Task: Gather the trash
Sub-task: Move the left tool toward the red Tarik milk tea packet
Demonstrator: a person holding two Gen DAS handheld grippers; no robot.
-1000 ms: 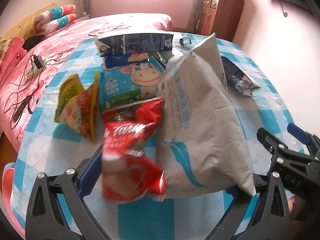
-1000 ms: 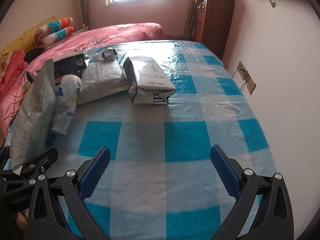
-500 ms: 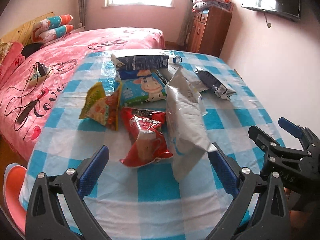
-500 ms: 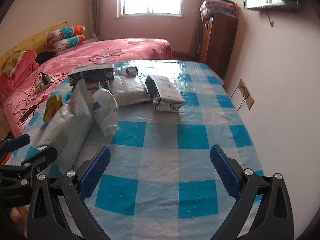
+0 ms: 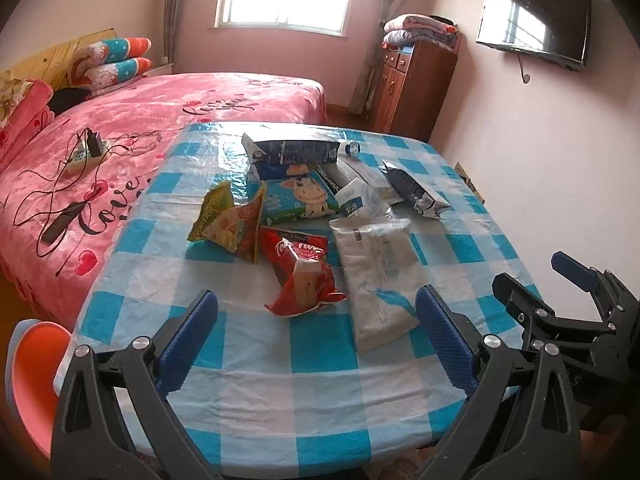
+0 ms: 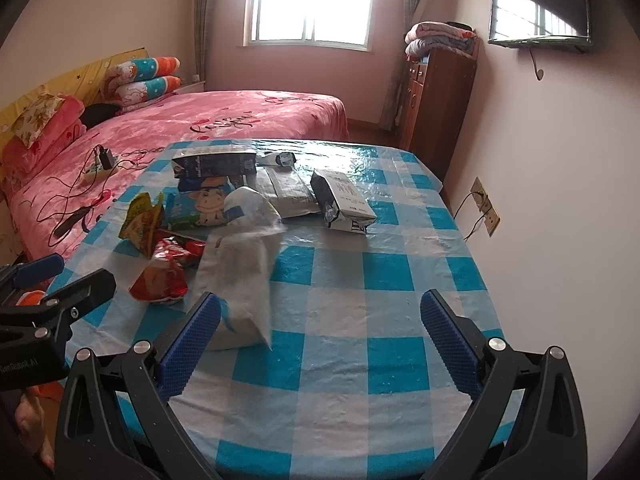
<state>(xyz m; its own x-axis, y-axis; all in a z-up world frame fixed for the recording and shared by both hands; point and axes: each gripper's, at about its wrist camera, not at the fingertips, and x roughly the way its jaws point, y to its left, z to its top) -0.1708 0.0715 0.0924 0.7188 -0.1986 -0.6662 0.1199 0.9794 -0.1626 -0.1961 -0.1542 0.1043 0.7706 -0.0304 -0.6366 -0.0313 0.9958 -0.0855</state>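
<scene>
Trash covers the checked tablecloth (image 5: 320, 360): red snack bag (image 5: 302, 276) beside a white pouch (image 5: 378, 272), left gripper (image 5: 316, 340) spread empty before them. Right wrist view: right gripper (image 6: 320, 344) spread empty, white pouch (image 6: 240, 280) against its left finger.

The cow-print carton (image 5: 298, 198) lay partly hidden under the dark carton (image 5: 292, 151) at the far side, and the print on both was too small to read. In the right wrist view the white bag (image 6: 240, 280) was smeared with blur, its lettering lost. At the near left, the orange stool (image 5: 34, 384) was cut off by the picture's edge.
</scene>
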